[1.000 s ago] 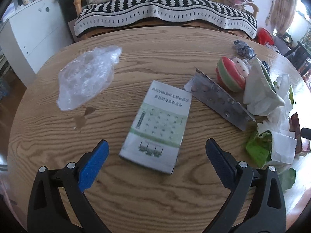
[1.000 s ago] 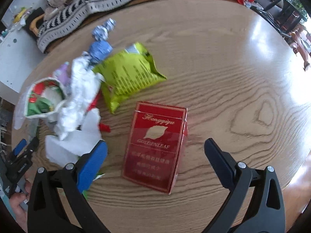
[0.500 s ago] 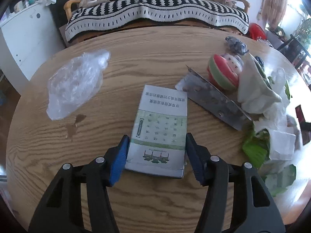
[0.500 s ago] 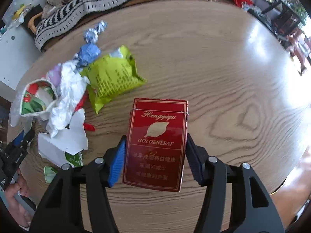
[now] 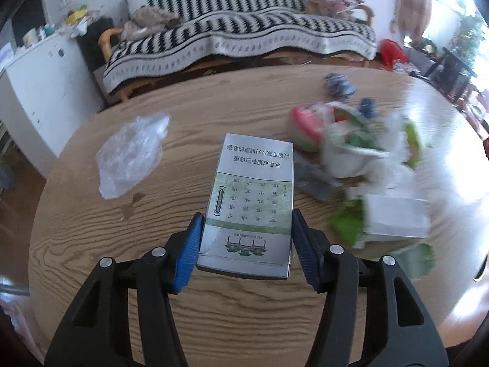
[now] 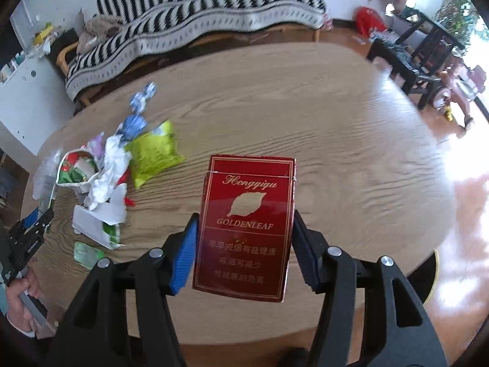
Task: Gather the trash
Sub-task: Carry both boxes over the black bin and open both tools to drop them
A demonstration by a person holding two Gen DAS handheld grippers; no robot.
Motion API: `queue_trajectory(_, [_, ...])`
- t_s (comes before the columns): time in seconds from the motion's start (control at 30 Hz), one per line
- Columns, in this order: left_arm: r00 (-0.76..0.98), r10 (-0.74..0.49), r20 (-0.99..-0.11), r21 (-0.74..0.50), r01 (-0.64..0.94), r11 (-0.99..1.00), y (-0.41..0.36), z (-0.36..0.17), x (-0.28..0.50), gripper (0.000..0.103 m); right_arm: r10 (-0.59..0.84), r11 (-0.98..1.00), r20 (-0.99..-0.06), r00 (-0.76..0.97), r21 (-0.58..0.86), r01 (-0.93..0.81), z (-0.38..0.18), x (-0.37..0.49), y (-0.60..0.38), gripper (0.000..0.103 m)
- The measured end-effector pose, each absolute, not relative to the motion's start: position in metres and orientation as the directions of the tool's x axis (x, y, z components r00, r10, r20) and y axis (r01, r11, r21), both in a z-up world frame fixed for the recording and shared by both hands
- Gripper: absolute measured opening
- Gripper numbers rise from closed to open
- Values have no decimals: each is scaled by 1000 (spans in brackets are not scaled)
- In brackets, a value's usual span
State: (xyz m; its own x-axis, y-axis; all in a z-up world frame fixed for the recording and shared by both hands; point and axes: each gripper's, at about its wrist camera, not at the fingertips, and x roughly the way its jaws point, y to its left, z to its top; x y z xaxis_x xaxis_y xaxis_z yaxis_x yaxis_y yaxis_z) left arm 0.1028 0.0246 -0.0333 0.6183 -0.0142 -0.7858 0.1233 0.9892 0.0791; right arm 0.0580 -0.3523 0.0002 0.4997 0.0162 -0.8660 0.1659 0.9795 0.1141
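My left gripper (image 5: 246, 244) is shut on a white and green cigarette box (image 5: 252, 195), held above the round wooden table (image 5: 214, 113). My right gripper (image 6: 244, 241) is shut on a red cigarette box (image 6: 247, 223), also lifted above the table (image 6: 336, 140). A pile of trash lies on the table: a red and green bag (image 5: 308, 125), white paper (image 5: 394, 217), a yellow-green snack bag (image 6: 154, 153), blue wrappers (image 6: 136, 113). A clear plastic bag (image 5: 130, 156) lies apart at the left. The left gripper also shows in the right wrist view (image 6: 29, 232).
A sofa with a black and white striped blanket (image 5: 238, 42) stands behind the table. A white cabinet (image 5: 39, 85) is at the left. Dark chairs (image 6: 418, 55) stand at the right. A small stain (image 5: 128, 208) marks the tabletop.
Both grippers closed on their boxes and lifted them off the table. The left wrist view is blurred on the right from motion.
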Motion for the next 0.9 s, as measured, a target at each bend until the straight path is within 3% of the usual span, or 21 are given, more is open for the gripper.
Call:
queue_trajectory(0.3, [646,-198,-738,56,351,935,-93,3,67,56,-97,934,-818,566,122,335,25,-39,-486,57])
queue_trajectory(0.57, [541,-420,-729,-39,579,814,-263,9,26,56,-140,833,-824,549,202,515,10,-112,-602,57])
queue_trajectory(0.73, [365,-546,-754,-114,746,657,-401,-19,-26,56,-133,762,-842,522,250,598,-5,-142,-656,57])
queue_trajectory(0.9, [214,-556,-803,-188,795,577,-482,-70,-49,56,-99,704,-887,451,258,662,-42,-163,-697,58])
